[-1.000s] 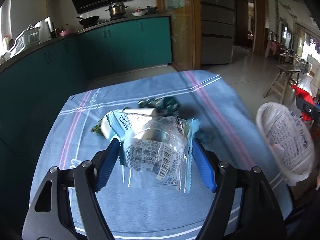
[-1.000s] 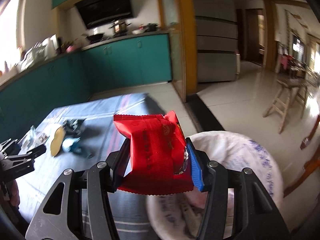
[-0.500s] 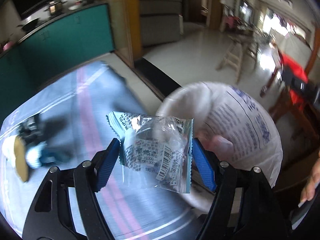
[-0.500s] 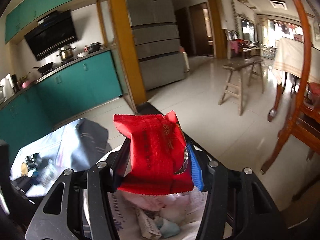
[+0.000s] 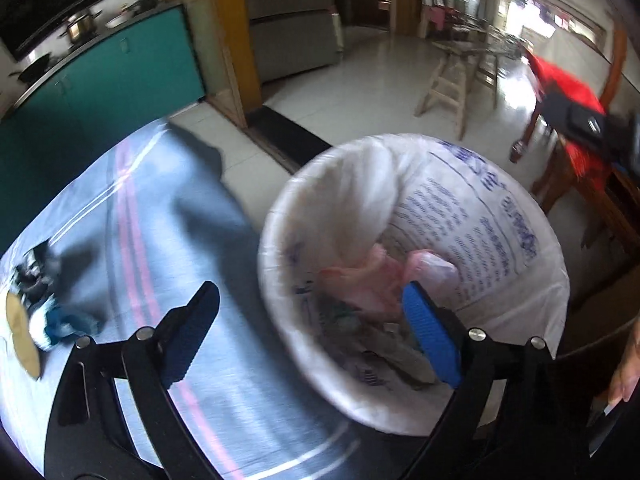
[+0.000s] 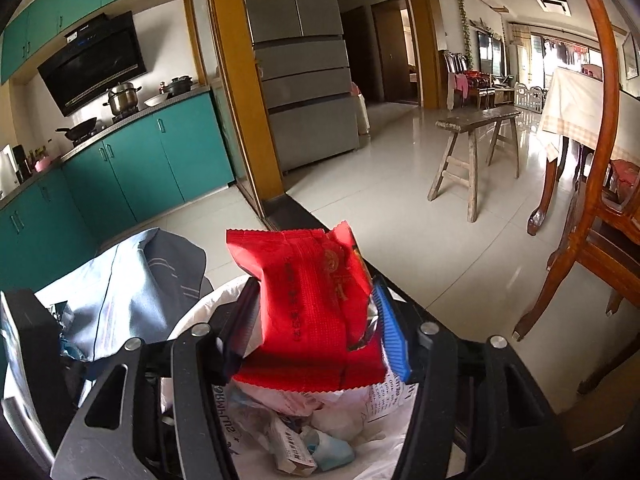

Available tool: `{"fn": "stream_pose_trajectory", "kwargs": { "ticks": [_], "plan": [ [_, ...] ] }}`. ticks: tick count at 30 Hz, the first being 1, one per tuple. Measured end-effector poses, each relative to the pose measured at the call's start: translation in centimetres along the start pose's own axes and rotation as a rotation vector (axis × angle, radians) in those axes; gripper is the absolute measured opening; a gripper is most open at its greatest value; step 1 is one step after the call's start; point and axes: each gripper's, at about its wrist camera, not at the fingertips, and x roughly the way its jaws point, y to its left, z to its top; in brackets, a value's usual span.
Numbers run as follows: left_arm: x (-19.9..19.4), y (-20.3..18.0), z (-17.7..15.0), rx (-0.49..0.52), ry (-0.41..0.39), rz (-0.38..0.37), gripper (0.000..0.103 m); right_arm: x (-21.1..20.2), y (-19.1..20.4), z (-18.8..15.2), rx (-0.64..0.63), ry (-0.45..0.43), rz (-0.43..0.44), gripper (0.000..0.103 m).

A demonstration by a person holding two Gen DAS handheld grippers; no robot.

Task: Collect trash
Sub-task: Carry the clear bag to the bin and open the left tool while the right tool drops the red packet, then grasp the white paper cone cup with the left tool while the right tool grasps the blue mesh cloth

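Observation:
My left gripper (image 5: 310, 322) is open and empty over the near rim of a trash bin lined with a white printed bag (image 5: 472, 216). Pink plastic and wrappers (image 5: 372, 280) lie inside it. My right gripper (image 6: 316, 320) is shut on a red snack wrapper (image 6: 312, 304) and holds it above the same bin (image 6: 376, 440), where wrappers and a small box (image 6: 292, 448) show. More trash (image 5: 36, 312) lies on the blue striped tablecloth (image 5: 160, 240) at the far left.
The bin stands at the table's right edge. Beyond are teal kitchen cabinets (image 6: 132, 168), a steel fridge (image 6: 304, 68), a wooden bench (image 6: 476, 148) on the tiled floor, and a wooden chair (image 6: 592, 220) at right.
My left gripper has opened and the clear printed wrapper has gone from it. Both grippers have swung from the table to over the bin. The right still holds the red wrapper.

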Motion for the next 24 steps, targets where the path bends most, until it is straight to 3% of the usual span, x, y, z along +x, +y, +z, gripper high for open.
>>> {"fn": "stream_pose_trajectory", "kwargs": {
  "ticks": [2,5,10,13,17,20,22,24],
  "plan": [
    [-0.3,1.9,0.1,-0.047,0.000,0.040,0.093,0.0,0.4,0.0,-0.006,-0.006,-0.001,0.076],
    [-1.2,5.1,-0.3,-0.116,-0.006,0.118,0.093,0.2,1.2,-0.1,-0.018,-0.002,-0.002,0.081],
    [-3.5,11.0,-1.4,-0.177,-0.076,0.325,0.093,0.9,3.1,-0.4,-0.058,0.025,0.012,0.086],
    [-3.5,16.0,-2.2,-0.211,-0.050,0.388,0.093,1.5,4.9,-0.7,-0.092,0.049,0.032,0.087],
    [-2.9,21.8,-3.7,-0.288,-0.022,0.401,0.092,2.8,8.4,-1.0,-0.125,0.102,0.119,0.087],
    [-3.2,24.5,-4.6,-0.348,-0.028,0.317,0.086,4.1,11.9,-1.5,-0.159,0.154,0.220,0.088],
    [-3.8,24.9,-4.8,-0.354,-0.021,0.247,0.065,4.5,14.2,-1.7,-0.182,0.168,0.309,0.088],
    [-4.3,24.7,-5.0,-0.337,-0.024,0.219,0.051,4.8,16.2,-1.8,-0.197,0.173,0.396,0.088]
  ]
}}
